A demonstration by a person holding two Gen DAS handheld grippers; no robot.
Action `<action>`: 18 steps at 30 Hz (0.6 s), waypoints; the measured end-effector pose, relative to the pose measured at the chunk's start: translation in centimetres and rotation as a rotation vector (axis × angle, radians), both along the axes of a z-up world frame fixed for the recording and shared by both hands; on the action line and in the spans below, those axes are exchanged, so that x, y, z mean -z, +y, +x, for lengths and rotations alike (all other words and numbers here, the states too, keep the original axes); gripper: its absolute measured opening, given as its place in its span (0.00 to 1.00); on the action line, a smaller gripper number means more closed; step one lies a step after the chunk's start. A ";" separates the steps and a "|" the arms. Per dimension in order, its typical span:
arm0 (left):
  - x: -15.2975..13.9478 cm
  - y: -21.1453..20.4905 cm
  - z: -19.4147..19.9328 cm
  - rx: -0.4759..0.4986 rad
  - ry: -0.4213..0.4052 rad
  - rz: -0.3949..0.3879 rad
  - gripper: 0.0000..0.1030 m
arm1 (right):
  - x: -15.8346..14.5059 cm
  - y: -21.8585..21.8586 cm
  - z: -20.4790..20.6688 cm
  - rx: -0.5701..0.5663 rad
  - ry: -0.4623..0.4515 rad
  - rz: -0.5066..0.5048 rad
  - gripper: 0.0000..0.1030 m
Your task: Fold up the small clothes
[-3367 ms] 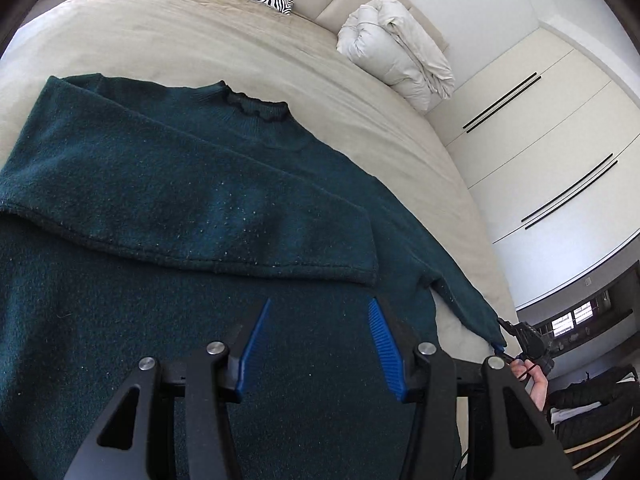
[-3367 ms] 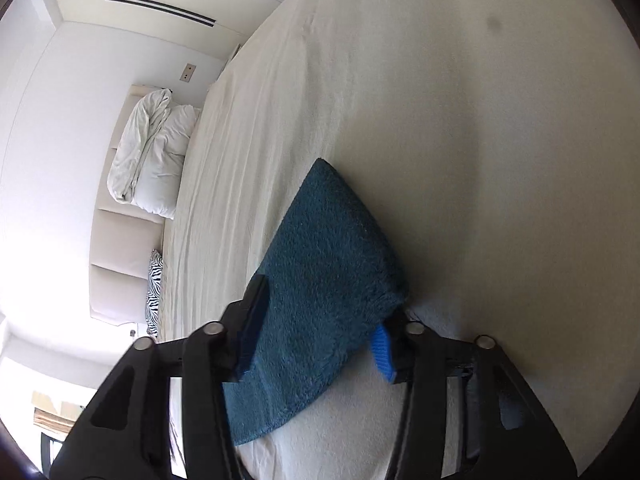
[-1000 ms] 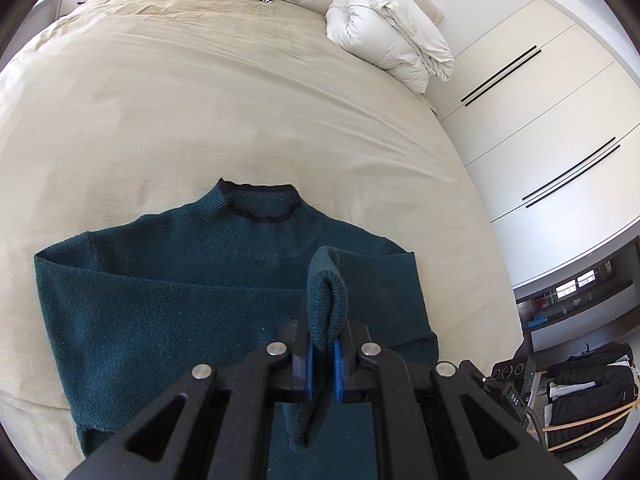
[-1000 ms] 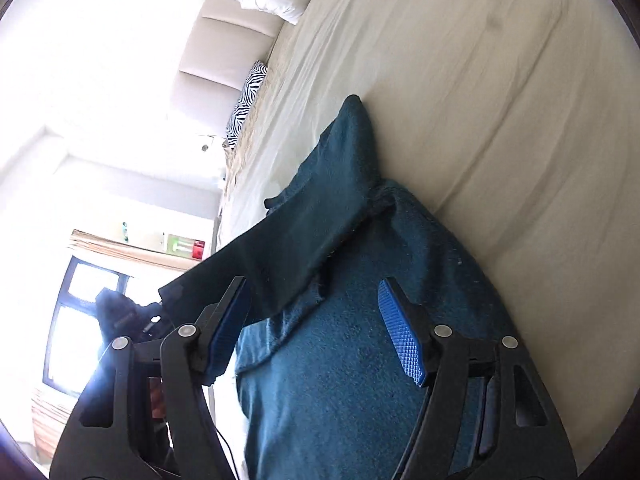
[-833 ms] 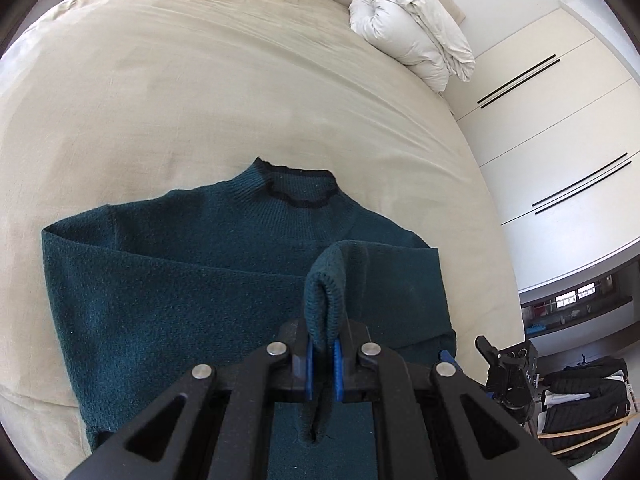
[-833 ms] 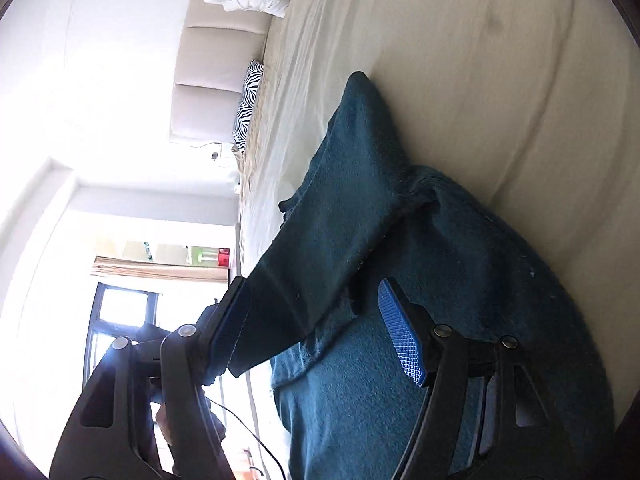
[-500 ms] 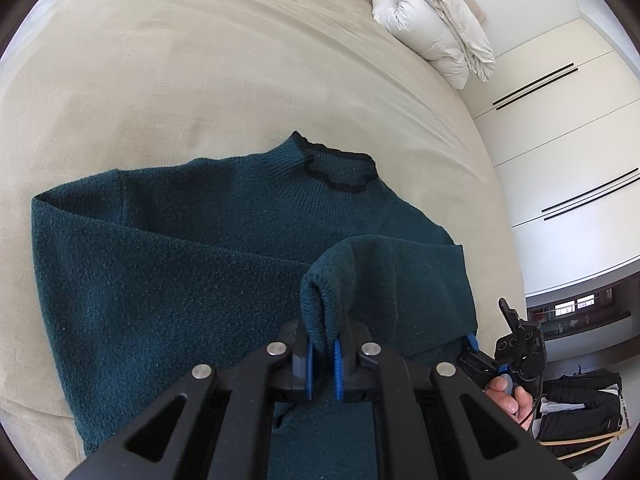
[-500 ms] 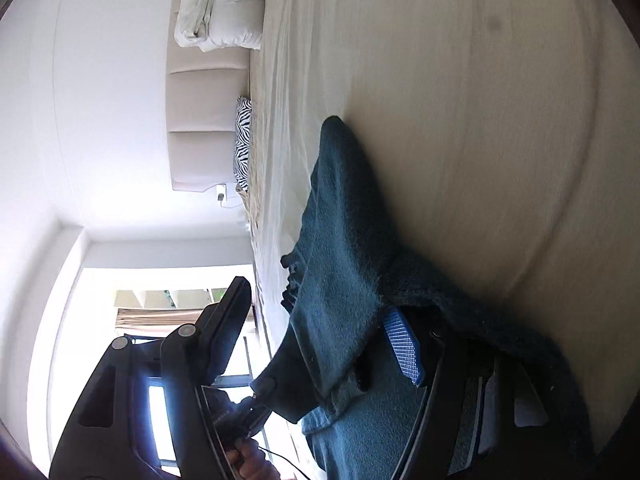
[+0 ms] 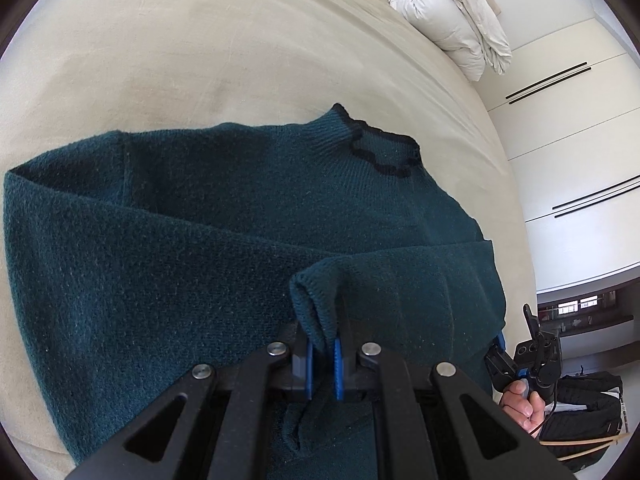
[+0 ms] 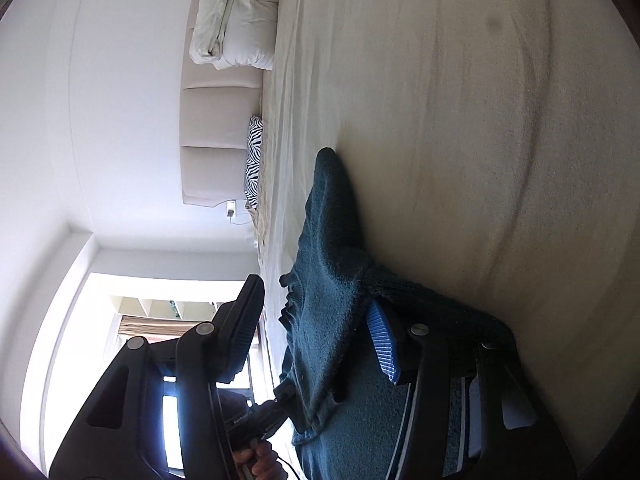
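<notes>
Since half a second ago the left gripper has carried the sleeve cuff lower over the sweater, so the knit now fills more of the left wrist view. Its jaws stay pinched tight on that cuff. The right gripper has its jaws spread wide, its blue pad apparently tucked under a fold. The dark teal sweater lies ahead of both jaws on the beige bed, black-trimmed collar beyond the left jaws.

The sweater lies on the bed, the duvet beyond at the headboard.
</notes>
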State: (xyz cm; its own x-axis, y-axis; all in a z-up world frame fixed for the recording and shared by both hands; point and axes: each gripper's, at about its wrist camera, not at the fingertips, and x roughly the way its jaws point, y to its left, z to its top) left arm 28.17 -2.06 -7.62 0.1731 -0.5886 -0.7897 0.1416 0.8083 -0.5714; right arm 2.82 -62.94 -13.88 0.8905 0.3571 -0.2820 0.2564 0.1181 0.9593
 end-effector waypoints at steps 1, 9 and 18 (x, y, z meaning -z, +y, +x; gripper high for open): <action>-0.1 0.0 0.0 0.000 -0.002 -0.001 0.08 | -0.1 0.0 -0.1 -0.001 0.002 -0.007 0.46; -1.8 0.2 0.5 0.024 -0.050 0.018 0.09 | -0.1 0.0 -0.3 -0.002 0.012 -0.042 0.45; 0.7 2.8 0.2 -0.072 0.015 -0.060 0.21 | -0.8 0.1 -0.8 -0.031 0.057 -0.095 0.45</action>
State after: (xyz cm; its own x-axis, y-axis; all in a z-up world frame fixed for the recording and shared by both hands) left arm 28.33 0.72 -8.30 0.2051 -0.6215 -0.7561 0.0753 0.7803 -0.6209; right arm 2.03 -62.83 -13.05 0.8610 0.3533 -0.3658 0.3053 0.2161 0.9274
